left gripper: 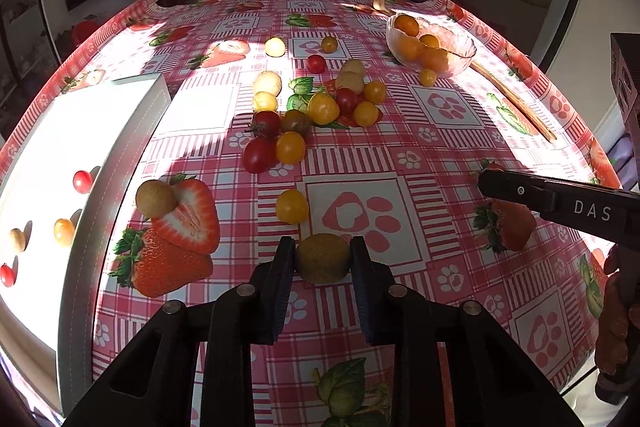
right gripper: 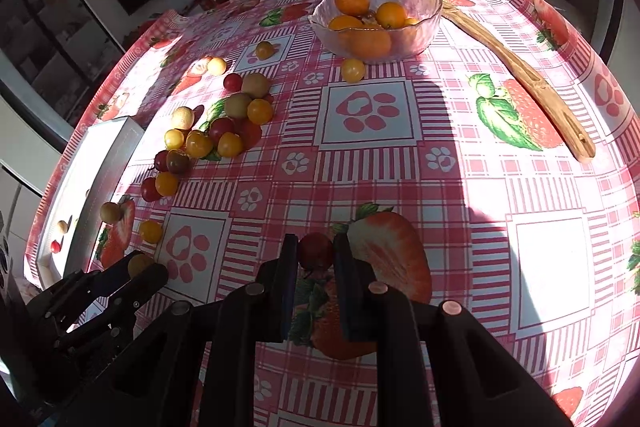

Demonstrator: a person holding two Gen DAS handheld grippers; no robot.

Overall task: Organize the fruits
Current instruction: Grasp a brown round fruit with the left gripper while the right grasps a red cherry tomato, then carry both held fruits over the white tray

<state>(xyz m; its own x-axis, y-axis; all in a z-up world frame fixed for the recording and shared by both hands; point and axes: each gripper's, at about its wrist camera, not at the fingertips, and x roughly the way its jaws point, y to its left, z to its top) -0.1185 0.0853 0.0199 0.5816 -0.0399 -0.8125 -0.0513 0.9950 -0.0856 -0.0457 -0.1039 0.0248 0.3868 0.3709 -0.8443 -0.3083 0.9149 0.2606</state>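
My left gripper [left gripper: 322, 251] is shut on a brown longan [left gripper: 322, 258] just above the tablecloth. My right gripper [right gripper: 316, 247] is shut on a red cherry tomato [right gripper: 315, 251]. A loose pile of red and yellow cherry tomatoes and longans [left gripper: 316, 107] lies mid-table; it also shows in the right wrist view [right gripper: 216, 135]. A glass bowl [right gripper: 424, 27] holds several orange fruits. A white tray [left gripper: 92, 227] at the left holds a few small fruits. A single longan [left gripper: 155, 198] and a yellow tomato [left gripper: 292, 206] lie near my left gripper.
A long wooden fork [right gripper: 532, 83] lies right of the bowl. One yellow tomato [right gripper: 353, 69] sits in front of the bowl. The right gripper shows at the right edge of the left wrist view [left gripper: 560, 203]. The table edge curves around the far side.
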